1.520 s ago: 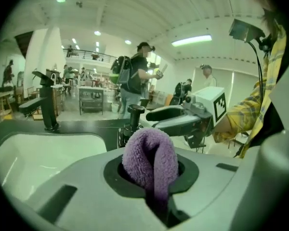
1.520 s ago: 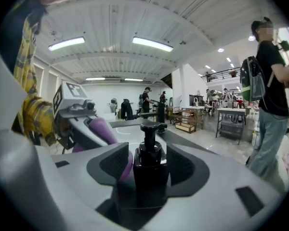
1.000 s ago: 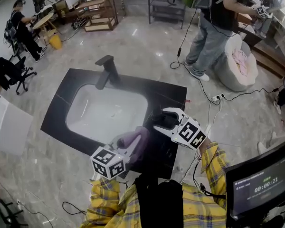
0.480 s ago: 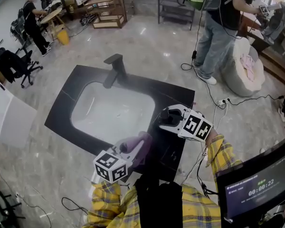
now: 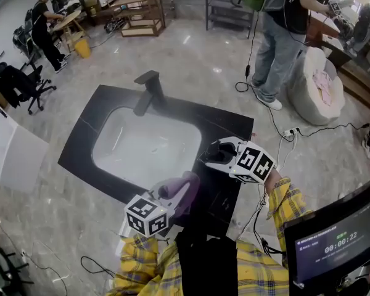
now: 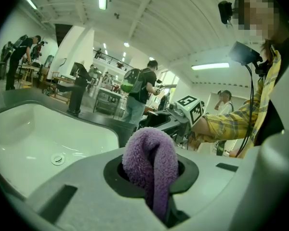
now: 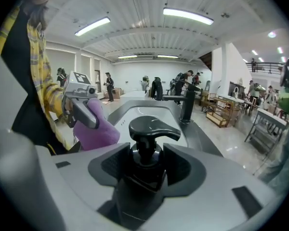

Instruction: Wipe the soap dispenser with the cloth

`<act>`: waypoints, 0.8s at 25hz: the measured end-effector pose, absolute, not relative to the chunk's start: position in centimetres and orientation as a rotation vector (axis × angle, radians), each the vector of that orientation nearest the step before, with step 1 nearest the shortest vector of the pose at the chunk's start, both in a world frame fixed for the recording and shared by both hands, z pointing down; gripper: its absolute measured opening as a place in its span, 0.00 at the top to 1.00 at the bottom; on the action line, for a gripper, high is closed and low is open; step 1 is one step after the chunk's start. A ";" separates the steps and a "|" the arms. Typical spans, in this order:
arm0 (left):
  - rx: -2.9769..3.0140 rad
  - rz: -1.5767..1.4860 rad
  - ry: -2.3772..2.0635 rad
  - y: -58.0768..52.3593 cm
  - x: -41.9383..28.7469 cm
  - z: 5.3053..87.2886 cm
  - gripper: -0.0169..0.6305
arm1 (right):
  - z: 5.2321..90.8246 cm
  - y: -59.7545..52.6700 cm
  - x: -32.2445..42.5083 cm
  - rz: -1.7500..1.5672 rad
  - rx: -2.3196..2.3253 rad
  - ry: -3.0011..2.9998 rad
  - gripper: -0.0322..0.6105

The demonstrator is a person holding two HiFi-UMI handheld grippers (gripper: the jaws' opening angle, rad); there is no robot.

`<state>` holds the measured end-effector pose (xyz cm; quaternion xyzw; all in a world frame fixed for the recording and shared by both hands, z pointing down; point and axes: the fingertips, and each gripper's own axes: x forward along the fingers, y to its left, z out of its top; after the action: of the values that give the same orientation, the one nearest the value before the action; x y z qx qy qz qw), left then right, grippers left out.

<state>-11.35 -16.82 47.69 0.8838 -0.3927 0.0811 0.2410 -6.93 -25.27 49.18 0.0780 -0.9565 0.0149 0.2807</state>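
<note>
The black soap dispenser (image 7: 148, 129) stands on the dark counter (image 5: 86, 134) at the sink's near right corner. My right gripper (image 7: 147, 170) has the bottle between its jaws, which are closing, and their inner faces lie against the bottle's sides. In the head view the right gripper (image 5: 214, 154) covers most of the dispenser (image 5: 213, 148). My left gripper (image 5: 180, 189) is shut on a purple fleecy cloth (image 6: 151, 158), held a short way to the left of the dispenser and apart from it. The cloth (image 7: 94, 129) also shows in the right gripper view.
A white sink basin (image 5: 148, 147) with a black faucet (image 5: 147, 91) fills the counter's middle. A person in jeans (image 5: 277, 36) stands beyond the counter near cables on the floor. A monitor (image 5: 333, 239) sits at my right. More people work at far benches.
The right gripper has tipped slightly downward around the dispenser and its jaws have narrowed. The left gripper with the cloth has hardly moved.
</note>
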 end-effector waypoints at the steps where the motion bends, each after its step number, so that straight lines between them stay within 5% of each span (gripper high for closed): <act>1: 2.418 0.224 -1.074 -16.9 -11.3 47.7 0.91 | 49.1 -25.5 -6.9 0.051 0.257 -2.566 0.63; 20: 2.403 0.211 -1.101 -18.3 -11.1 48.3 0.91 | 49.4 -28.3 -4.6 0.330 1.296 -2.391 0.63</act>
<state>-11.14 -18.32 48.33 0.8793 -0.4027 0.0772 0.2424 -4.58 -28.30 49.41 0.4635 -0.8552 0.1179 0.1995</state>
